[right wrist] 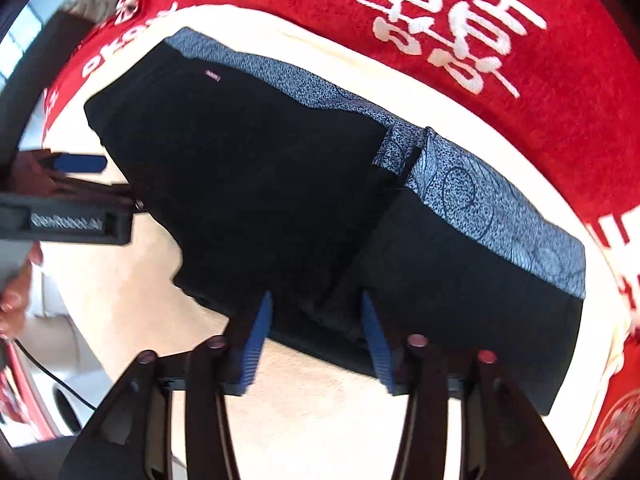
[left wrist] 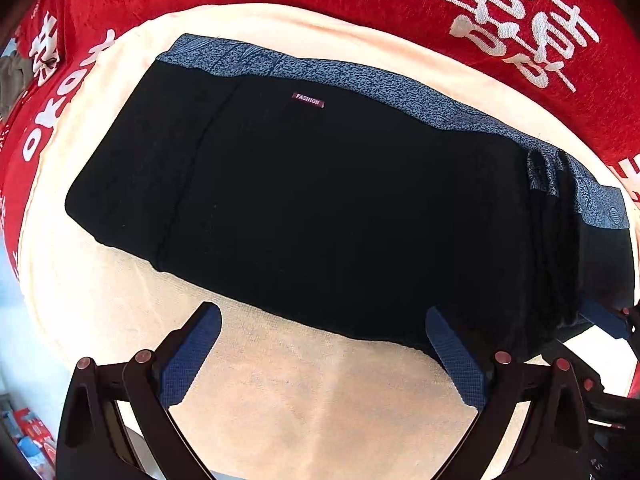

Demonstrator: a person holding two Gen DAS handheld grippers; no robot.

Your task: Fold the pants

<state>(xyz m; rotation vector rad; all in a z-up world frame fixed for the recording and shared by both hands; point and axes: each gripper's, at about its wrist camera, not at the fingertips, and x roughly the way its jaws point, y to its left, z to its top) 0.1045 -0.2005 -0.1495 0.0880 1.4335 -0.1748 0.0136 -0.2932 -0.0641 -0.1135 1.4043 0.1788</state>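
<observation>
Black pants (left wrist: 320, 208) with a blue-grey patterned waistband (left wrist: 360, 80) lie folded into a compact rectangle on a cream cloth (left wrist: 312, 392). A small "FASHION" label (left wrist: 308, 100) shows near the waistband. My left gripper (left wrist: 320, 320) is open just in front of the pants' near edge, holding nothing. In the right wrist view the pants (right wrist: 280, 184) show a stepped fold, with the waistband (right wrist: 480, 200) to the right. My right gripper (right wrist: 316, 312) is open at the near edge of the fold, its fingers either side of the cloth. The left gripper (right wrist: 80, 164) shows at the left.
A red blanket with white characters (left wrist: 520, 28) lies behind and around the cream cloth and also shows in the right wrist view (right wrist: 460, 32). A hand (right wrist: 16, 300) holds the left tool's grey body (right wrist: 68, 220). Boxes (left wrist: 32, 436) lie on the floor at lower left.
</observation>
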